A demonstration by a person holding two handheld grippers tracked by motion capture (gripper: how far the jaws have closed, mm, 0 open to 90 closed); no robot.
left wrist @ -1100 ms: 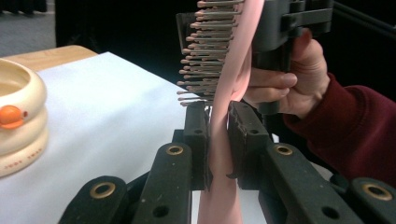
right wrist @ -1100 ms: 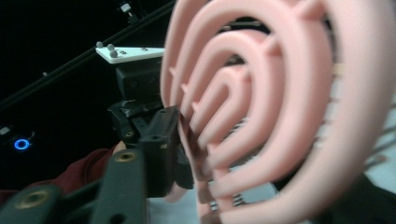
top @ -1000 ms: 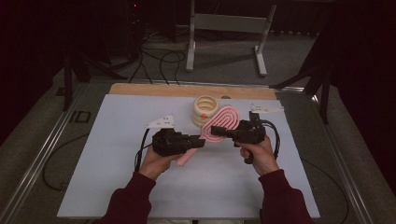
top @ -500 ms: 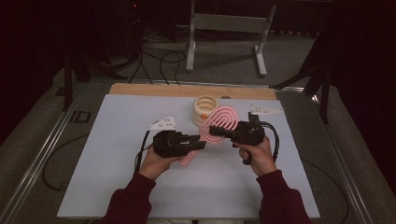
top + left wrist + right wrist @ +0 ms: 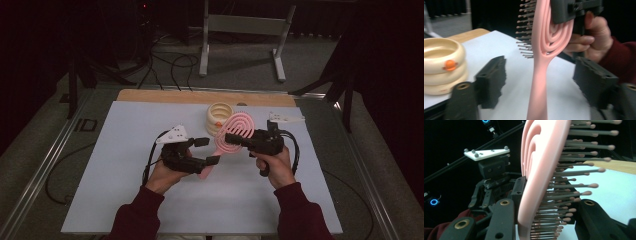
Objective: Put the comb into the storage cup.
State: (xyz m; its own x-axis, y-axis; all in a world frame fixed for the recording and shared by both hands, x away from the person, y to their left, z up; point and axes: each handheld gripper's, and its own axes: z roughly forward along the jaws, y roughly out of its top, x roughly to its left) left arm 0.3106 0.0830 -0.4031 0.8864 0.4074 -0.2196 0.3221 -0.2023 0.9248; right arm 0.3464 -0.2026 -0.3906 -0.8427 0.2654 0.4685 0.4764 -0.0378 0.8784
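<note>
Both grippers are meeting on the pink hairbrush point(image 5: 231, 137) above the table point(image 5: 125, 200): the right gripper point(image 5: 235, 138) is clamping its bristled head, while the left gripper point(image 5: 207, 151), its jaws just opened wide, is straddling the handle without touching, the brush running lengthwise between them.

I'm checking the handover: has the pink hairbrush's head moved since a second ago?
Yes. The pink hairbrush head has swung up from lying flat, now overlapping the cream ring stack, clamped by the right gripper.

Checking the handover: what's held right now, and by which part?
The right gripper clamps the pink hairbrush by its head; the left gripper has just opened around the handle.
</note>
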